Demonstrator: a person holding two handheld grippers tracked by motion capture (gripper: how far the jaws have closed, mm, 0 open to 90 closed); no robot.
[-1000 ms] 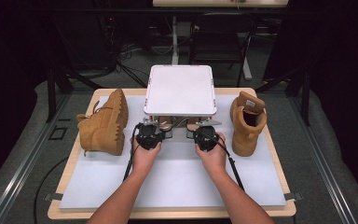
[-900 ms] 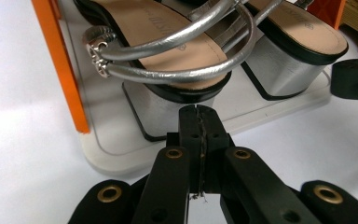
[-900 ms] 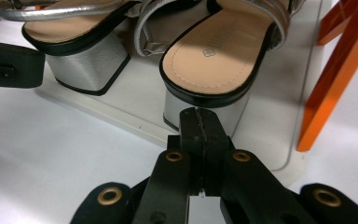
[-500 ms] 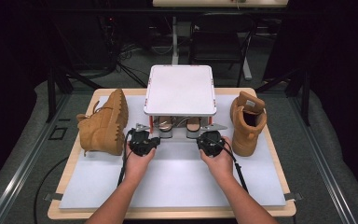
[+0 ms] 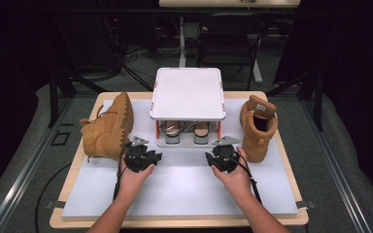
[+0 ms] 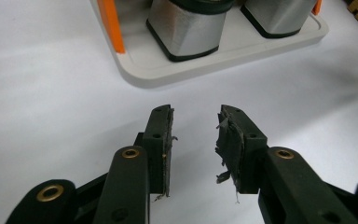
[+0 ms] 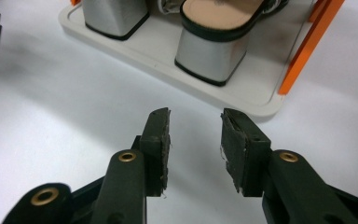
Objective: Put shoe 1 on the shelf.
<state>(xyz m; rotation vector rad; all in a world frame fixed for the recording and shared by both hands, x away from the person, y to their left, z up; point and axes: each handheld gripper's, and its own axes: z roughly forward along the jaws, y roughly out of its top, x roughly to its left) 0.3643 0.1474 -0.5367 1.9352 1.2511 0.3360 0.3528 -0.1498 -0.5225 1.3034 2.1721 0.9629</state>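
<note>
- Silver block heels of two sandals (image 5: 187,132) stand on the lower tray of a small white rack (image 5: 187,92) at the middle of the tabletop (image 5: 184,189).
- Left tongs (image 5: 145,156) rest just before the rack, jaws half open, holding nothing.
- Right tongs (image 5: 222,156) lie the same way, half open and empty.
- One tan boot (image 5: 108,128) lies on its side left of the rack; the other boot (image 5: 257,127) stands upright at the right.

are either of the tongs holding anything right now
No. Both the left tongs and right tongs are open and empty, short of the sandals.
</note>
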